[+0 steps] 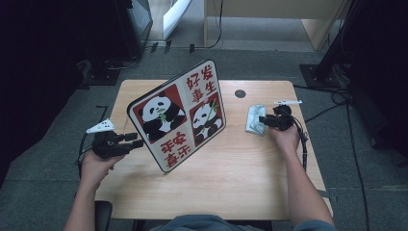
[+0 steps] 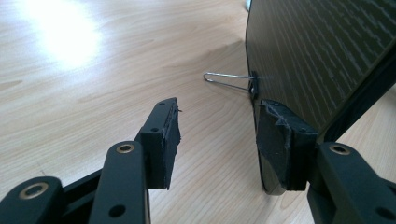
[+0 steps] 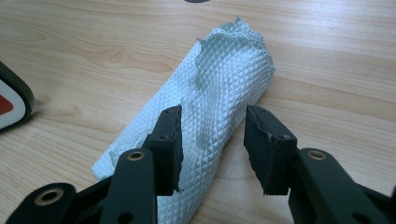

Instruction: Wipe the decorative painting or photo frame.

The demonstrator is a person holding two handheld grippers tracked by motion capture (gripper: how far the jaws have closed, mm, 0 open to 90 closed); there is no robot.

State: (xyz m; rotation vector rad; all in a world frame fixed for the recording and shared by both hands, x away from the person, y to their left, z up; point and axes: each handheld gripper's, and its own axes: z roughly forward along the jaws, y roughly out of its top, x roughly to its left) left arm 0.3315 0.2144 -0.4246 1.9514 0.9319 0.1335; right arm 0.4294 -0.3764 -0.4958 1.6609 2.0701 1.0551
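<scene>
The right tongs (image 3: 212, 149) are hovering open just above the folded cloth (image 3: 219, 93) on the worktop (image 1: 231, 183), its long axis running away between the jaws, while the left tongs (image 2: 217, 140) are standing open beside the panda board (image 1: 178, 115).

A lab: wooden table (image 1: 231, 192), grey carpet (image 1: 43, 183), cables (image 1: 337, 103), equipment stands (image 1: 320, 72).

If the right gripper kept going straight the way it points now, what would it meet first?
Most likely the folded cloth: it lies on the table directly ahead of the right gripper, between its open jaws. How near it is remains unclear.
</scene>
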